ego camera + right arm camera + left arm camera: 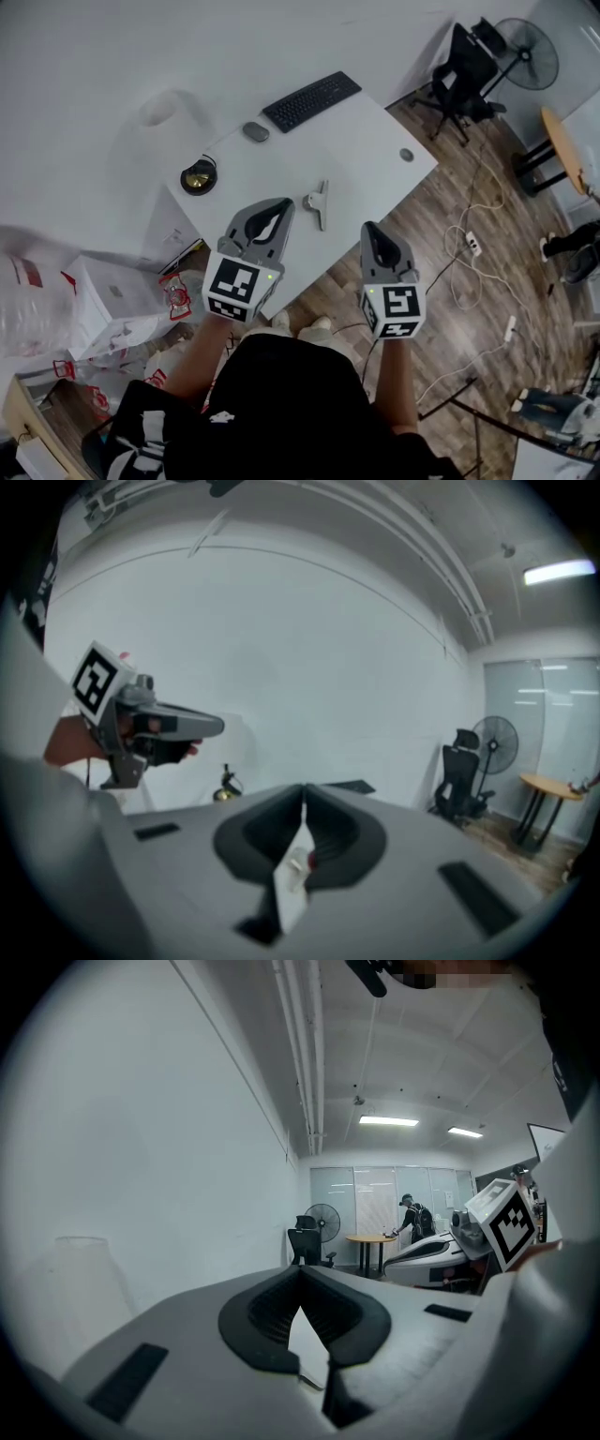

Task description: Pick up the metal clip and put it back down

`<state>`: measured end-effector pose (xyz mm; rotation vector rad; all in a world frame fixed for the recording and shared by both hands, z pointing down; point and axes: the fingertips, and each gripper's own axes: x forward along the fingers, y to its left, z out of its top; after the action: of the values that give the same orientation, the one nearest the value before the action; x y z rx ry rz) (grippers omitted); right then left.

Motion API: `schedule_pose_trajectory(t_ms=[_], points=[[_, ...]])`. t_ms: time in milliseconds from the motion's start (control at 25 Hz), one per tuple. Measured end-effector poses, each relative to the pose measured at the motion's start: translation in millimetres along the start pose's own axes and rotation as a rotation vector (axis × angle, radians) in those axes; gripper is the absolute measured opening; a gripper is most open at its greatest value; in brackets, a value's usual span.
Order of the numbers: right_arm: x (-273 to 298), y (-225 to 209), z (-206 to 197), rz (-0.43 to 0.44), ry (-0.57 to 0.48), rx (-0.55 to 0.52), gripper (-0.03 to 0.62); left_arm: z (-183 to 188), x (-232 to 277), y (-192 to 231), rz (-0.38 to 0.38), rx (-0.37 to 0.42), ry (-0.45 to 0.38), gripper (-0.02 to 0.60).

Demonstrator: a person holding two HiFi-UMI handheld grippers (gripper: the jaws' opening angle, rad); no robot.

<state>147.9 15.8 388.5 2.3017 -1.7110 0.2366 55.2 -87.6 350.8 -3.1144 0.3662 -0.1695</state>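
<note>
Grey hand-held grippers [284, 202], b/w marker cubes [234, 284]; blk shirt [300, 394].

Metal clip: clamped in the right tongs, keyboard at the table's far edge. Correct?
No. The metal clip lies loose on the table, clear of the right tongs, which are shut on nothing; the head view shows it. The keyboard is at the far edge.

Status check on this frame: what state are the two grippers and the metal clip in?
left gripper: jaws shut, nothing between them.
right gripper: jaws shut, nothing between them.
metal clip: lying on the table, neither gripper touching it.
</note>
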Motion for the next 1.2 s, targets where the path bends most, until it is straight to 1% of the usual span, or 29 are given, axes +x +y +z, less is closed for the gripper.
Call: schedule_pose_trajectory(t_ms=[240,520,720,880,1080,1200], points=[[9,-19,-13,0.030,0.019,0.017,0.035,-2,24,-9,-0.007,0.007,0.021,0.023],[35,-36,-29,0.160,0.057,0.019,0.035,-15,57,-14,0.037,-0.008,0.061,0.023],[63,-36,-48,0.282,0.126,-0.035,0.037,-17,76,-10,0.084,-0.018,0.070,0.023],[85,-26,-69,0.378,0.193,-0.080,0.037,-26,80,4,0.142,-0.035,0.090,0.023],[111,-13,-98,0.481,0.284,-0.124,0.037,-42,79,24,0.220,-0.063,0.124,0.023],[124,-8,-115,0.528,0.332,-0.157,0.037,-51,79,31,0.253,-0.081,0.140,0.023]])
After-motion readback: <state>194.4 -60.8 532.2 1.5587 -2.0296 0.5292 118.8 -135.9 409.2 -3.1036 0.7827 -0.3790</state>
